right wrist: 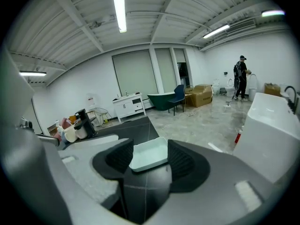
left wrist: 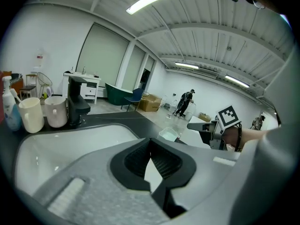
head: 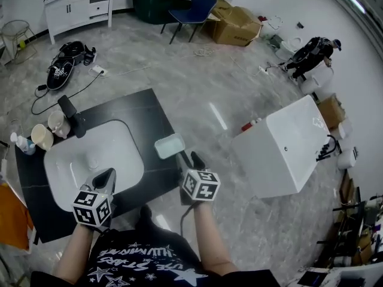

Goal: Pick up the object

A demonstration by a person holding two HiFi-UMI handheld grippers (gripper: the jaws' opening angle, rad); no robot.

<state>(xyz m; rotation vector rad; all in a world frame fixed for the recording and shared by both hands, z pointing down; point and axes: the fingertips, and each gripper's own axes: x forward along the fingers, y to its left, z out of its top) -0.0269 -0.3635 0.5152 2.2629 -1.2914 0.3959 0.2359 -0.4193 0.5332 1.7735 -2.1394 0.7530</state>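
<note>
A small pale green tray (head: 169, 145) lies on the black countertop (head: 149, 109) near its right edge, right of the white sink basin (head: 122, 137). My right gripper (head: 189, 159) is open just behind the tray. In the right gripper view the tray (right wrist: 149, 154) sits between the spread jaws of that gripper (right wrist: 150, 160), at their tips, with no contact visible. My left gripper (head: 105, 178) hovers over the sink's near rim. Its pads meet at the tips (left wrist: 150, 142) and hold nothing. The tray (left wrist: 168, 134) and the right gripper (left wrist: 206, 128) also show in the left gripper view.
Two cups (head: 42, 136) (head: 57, 123), a black faucet (head: 72, 115) and a bottle (head: 21, 143) stand at the sink's left end. A white box-shaped fixture (head: 293, 145) stands on the floor to the right. Farther off are a blue chair (head: 191, 11), cardboard boxes (head: 236, 26) and a person (head: 311, 52).
</note>
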